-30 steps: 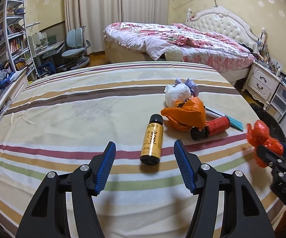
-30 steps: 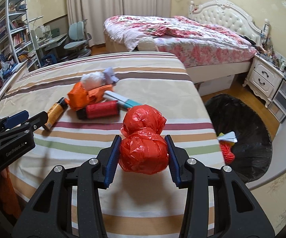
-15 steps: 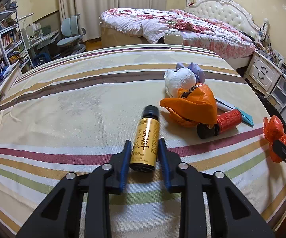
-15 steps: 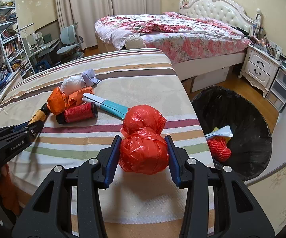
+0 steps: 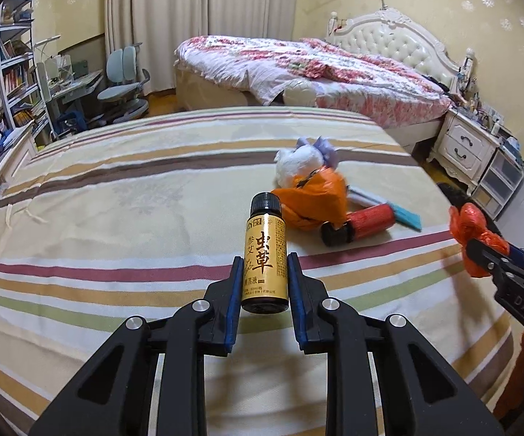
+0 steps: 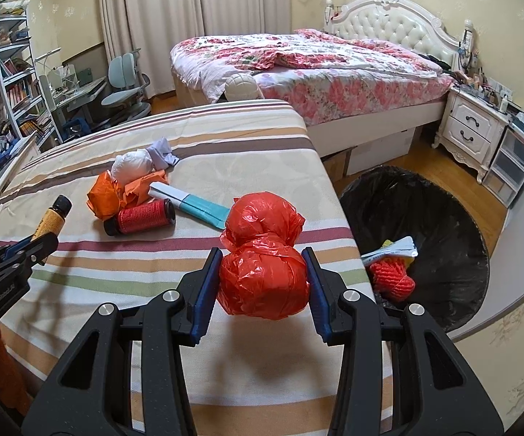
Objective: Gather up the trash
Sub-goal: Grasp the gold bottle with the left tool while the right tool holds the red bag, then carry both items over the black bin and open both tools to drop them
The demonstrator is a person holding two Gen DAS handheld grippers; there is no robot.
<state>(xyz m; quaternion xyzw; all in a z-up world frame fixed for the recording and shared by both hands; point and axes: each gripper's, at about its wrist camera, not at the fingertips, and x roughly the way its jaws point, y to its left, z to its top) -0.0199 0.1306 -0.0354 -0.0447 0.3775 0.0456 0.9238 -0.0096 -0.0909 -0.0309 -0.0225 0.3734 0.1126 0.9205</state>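
My left gripper (image 5: 264,265) is shut on a small gold bottle (image 5: 264,259) with a black cap, held just above the striped bed cover (image 5: 116,225). My right gripper (image 6: 262,276) is shut on a knotted red plastic bag (image 6: 263,269), held above the bed's right edge. The red bag also shows at the right of the left wrist view (image 5: 474,234). An orange bag (image 6: 116,196), a white wad (image 6: 131,163), a red spool (image 6: 142,216) and a teal-and-white packet (image 6: 189,203) lie on the bed.
A black-lined trash bin (image 6: 443,225) stands on the floor right of the bed, holding a red yarn ball (image 6: 392,279) and a wrapper. A flowered bed (image 6: 316,58), nightstand (image 6: 472,130), desk, chairs and bookshelf (image 6: 11,83) are behind.
My left gripper moved forward, shut on the gold bottle and raised it a little. My right gripper carried the red bag rightward, closer to the bin.
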